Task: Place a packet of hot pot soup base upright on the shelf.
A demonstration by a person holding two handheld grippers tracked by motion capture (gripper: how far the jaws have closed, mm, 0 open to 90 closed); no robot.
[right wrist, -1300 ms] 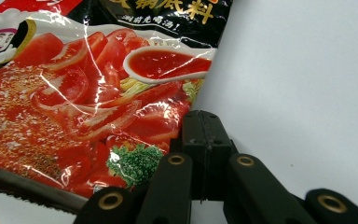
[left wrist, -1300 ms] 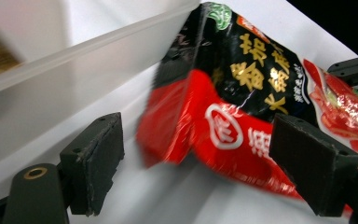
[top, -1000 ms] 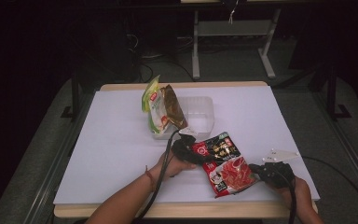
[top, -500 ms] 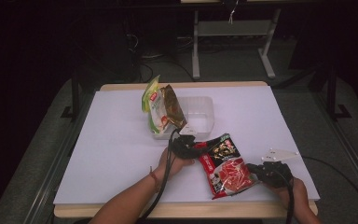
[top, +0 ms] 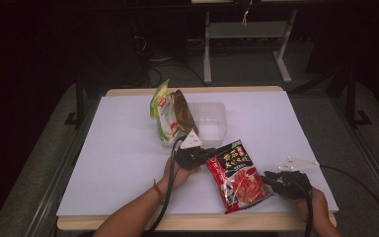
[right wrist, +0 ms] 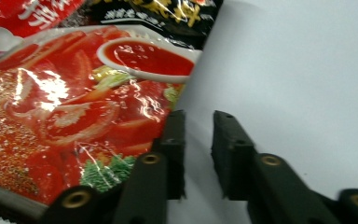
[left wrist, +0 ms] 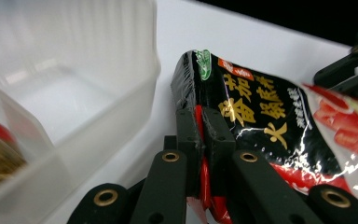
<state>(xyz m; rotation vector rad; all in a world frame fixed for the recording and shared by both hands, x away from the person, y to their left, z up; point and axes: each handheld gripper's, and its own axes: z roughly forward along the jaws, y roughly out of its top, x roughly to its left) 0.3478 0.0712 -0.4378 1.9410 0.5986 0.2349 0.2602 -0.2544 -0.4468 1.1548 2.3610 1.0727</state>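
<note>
Red sauce packet (top: 238,175) lies on the white tabletop (top: 123,153). Left tool (left wrist: 199,135) has just clamped its top edge; right tool (right wrist: 198,140), just opened, stands apart beside it.

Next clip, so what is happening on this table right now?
A person works at a white table with a gripper in each hand. The left gripper has just closed on the top edge of a red and black sauce packet, beside a clear plastic container with two other food packets leaning at its left side. The right gripper has just been opening: its jaws stand apart beside the packet's edge, nothing between them.
</note>
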